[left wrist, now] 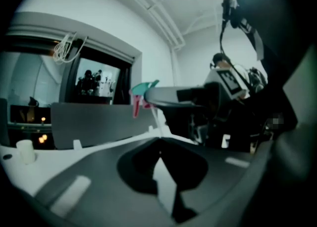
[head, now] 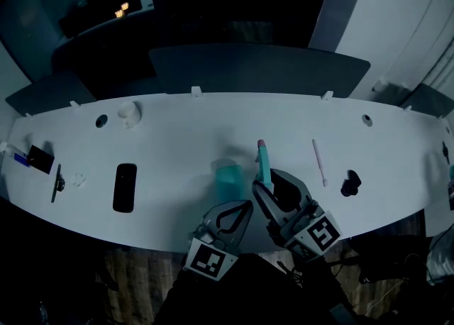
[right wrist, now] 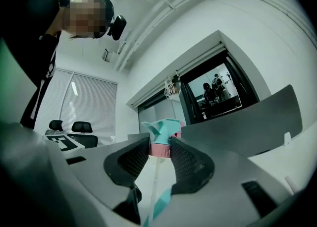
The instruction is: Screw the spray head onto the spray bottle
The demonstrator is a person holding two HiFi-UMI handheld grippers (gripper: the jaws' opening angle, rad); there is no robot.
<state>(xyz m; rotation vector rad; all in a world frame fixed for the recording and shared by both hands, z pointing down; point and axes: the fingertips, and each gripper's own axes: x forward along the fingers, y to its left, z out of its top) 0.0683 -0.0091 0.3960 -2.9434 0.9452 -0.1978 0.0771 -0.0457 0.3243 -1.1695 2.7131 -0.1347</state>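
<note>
At lower centre, right gripper point(head: 269, 187) clamps the spray head point(head: 263, 164), left gripper point(head: 248, 204) is closed on nothing; unsteadied spray bottle point(head: 228, 180) could tip or spin during threading

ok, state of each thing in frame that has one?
spray head: held by its pink collar, off the bottle.
spray bottle: on the table, no head on it, not gripped.
right gripper: shut on the spray head.
left gripper: shut, empty.
</note>
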